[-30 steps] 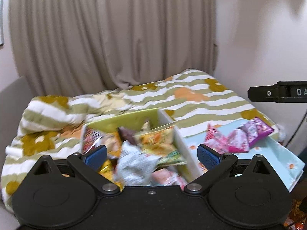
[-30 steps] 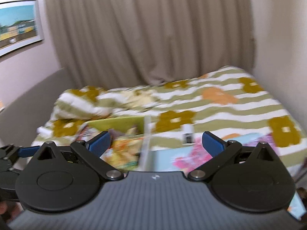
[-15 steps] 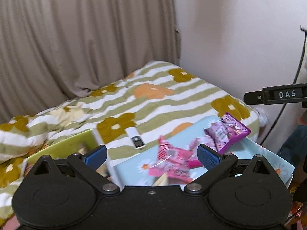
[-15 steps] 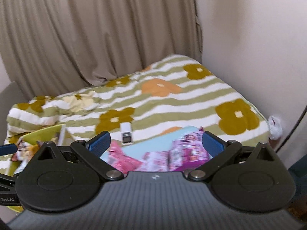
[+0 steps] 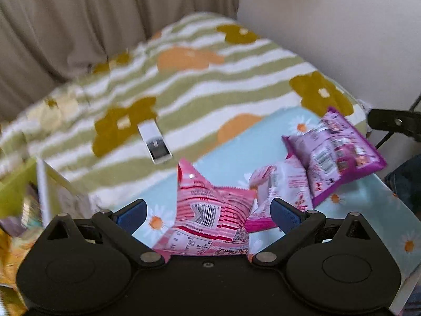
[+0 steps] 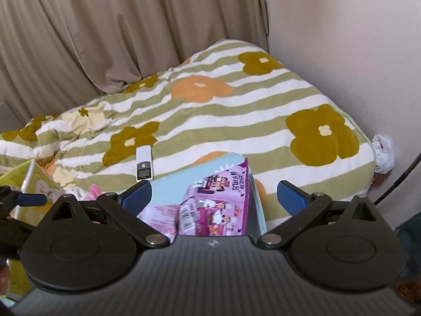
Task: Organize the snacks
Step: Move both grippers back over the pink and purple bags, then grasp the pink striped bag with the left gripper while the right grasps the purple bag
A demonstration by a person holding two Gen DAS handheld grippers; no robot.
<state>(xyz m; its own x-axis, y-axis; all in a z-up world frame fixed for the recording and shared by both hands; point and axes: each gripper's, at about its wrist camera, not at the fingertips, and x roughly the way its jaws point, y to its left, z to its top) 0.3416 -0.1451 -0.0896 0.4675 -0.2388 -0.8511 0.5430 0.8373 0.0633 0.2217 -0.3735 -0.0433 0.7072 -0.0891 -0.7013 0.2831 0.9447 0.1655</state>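
While both sets of jaws are held wide apart and empty, the left gripper [image 5: 208, 214] is hung over a pink snack packet [image 5: 210, 218] on the daisy-print blue tray [image 5: 368, 208], the right gripper [image 6: 214, 197] over a purple packet [image 6: 218, 197]. Several packets are already seen on the tray; more seem left in the green box [image 5: 15, 192] on the bed [image 6: 236, 121].
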